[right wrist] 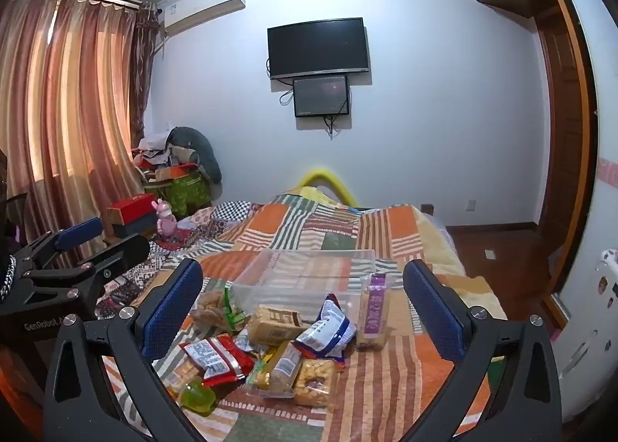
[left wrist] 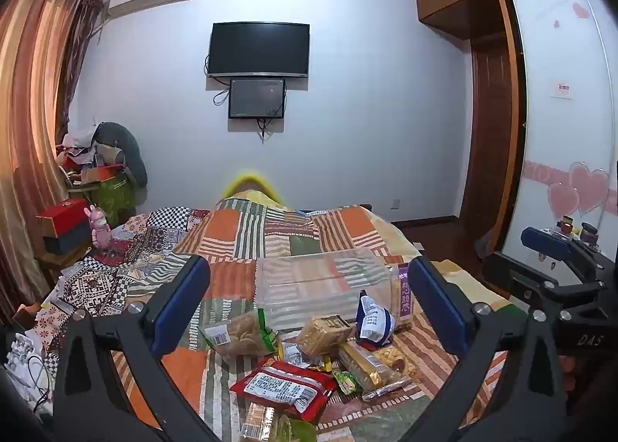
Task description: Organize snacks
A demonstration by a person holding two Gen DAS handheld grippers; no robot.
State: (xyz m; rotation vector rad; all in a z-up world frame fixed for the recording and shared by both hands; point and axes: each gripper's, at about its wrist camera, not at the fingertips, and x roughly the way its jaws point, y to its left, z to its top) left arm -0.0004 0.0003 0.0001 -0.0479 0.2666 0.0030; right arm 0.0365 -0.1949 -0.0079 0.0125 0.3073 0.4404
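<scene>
A heap of several snack packets lies on the patchwork bedspread in front of a clear plastic bin. Among them are a red packet, a blue-and-white bag, a tan biscuit pack and a tall purple-labelled pack beside the bin. My left gripper hovers open over the heap with nothing between its fingers. My right gripper is open too and holds nothing, to the right of the left one.
A nightstand with a red box and a pink toy stands left of the bed. Clutter is piled in the far left corner. A wardrobe and wooden floor lie to the right. Screens hang on the far wall.
</scene>
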